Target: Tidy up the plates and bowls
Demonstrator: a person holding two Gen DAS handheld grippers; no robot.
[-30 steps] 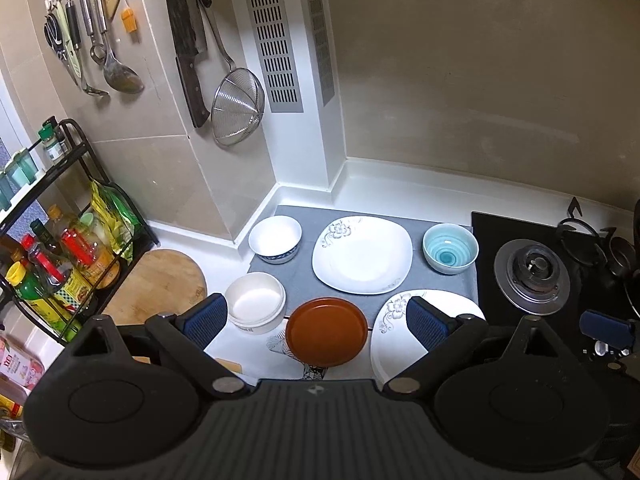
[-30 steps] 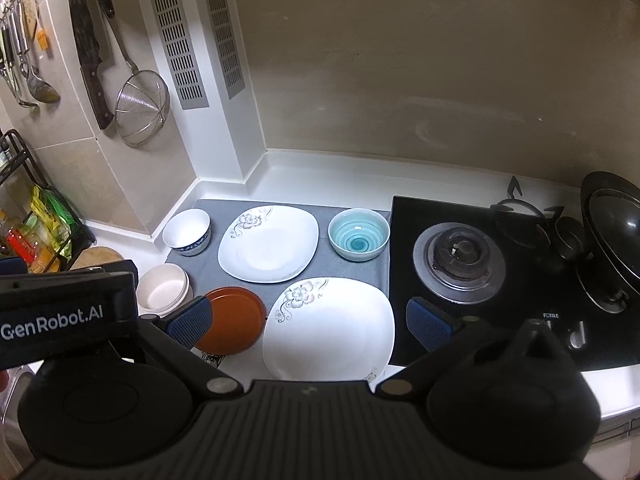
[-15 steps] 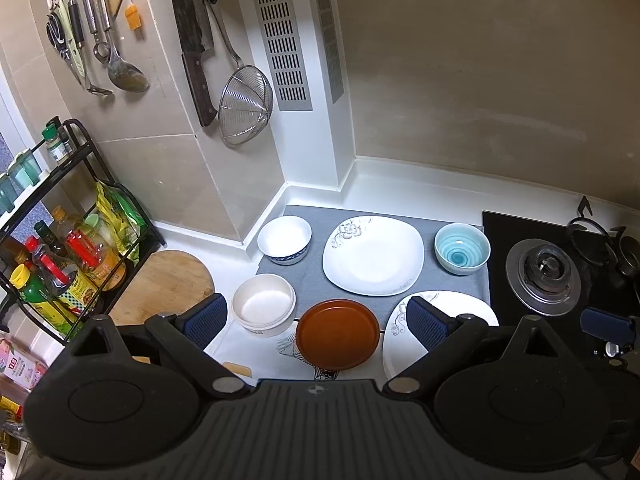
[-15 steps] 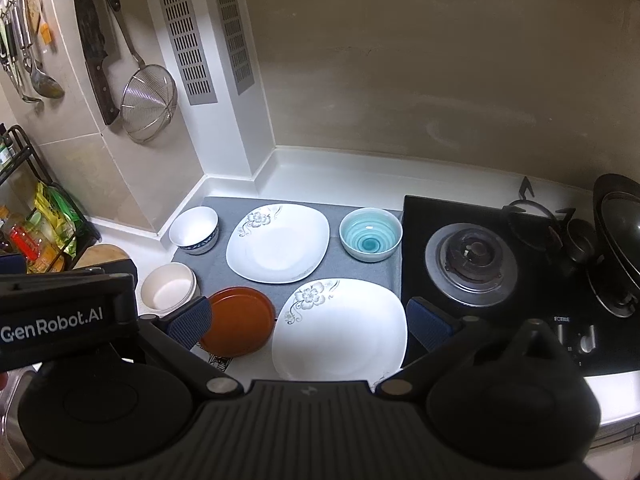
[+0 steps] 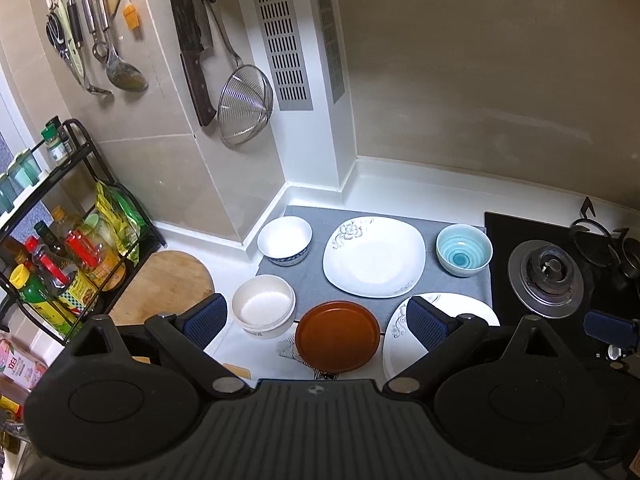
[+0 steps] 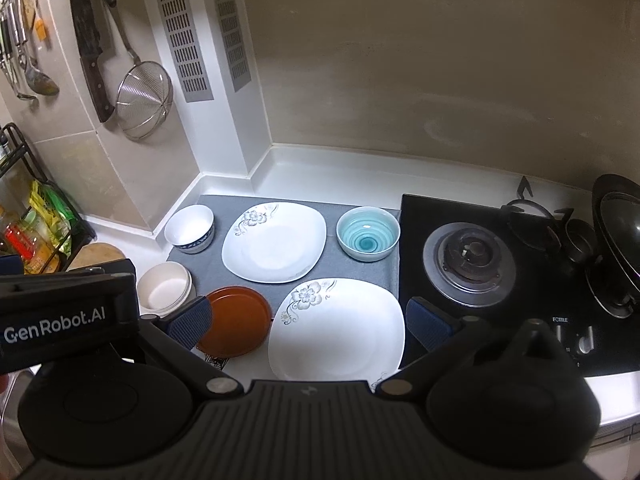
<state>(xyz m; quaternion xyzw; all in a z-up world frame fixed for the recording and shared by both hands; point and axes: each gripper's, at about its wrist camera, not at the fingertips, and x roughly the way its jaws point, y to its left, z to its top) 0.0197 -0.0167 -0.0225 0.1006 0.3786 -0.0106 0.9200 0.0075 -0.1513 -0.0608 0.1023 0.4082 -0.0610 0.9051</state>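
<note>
On a grey mat (image 5: 312,280) (image 6: 340,268) lie two white flowered square plates, one at the back (image 5: 374,256) (image 6: 274,242) and one at the front (image 6: 336,328) (image 5: 476,308). A blue swirl bowl (image 5: 464,250) (image 6: 368,238) sits at the mat's right, a white bowl with a blue base (image 5: 285,240) (image 6: 190,229) at its left. A cream bowl (image 5: 263,306) (image 6: 164,292) and a brown round plate (image 5: 338,336) (image 6: 236,322) rest near the front. My left gripper (image 5: 316,318) hovers open above the brown plate. My right gripper (image 6: 310,322) is open above the front plate. Neither holds anything.
A black gas hob (image 6: 468,256) (image 5: 546,276) with a wok (image 6: 618,240) stands to the right. At the left are a spice rack with bottles (image 5: 60,256) and a round wooden board (image 5: 164,284). A knife, a strainer (image 5: 244,104) and ladles hang on the tiled wall.
Both views have shifted slightly; the dishes now sit a little further right in each frame. No dish has moved and both grippers stay open.
</note>
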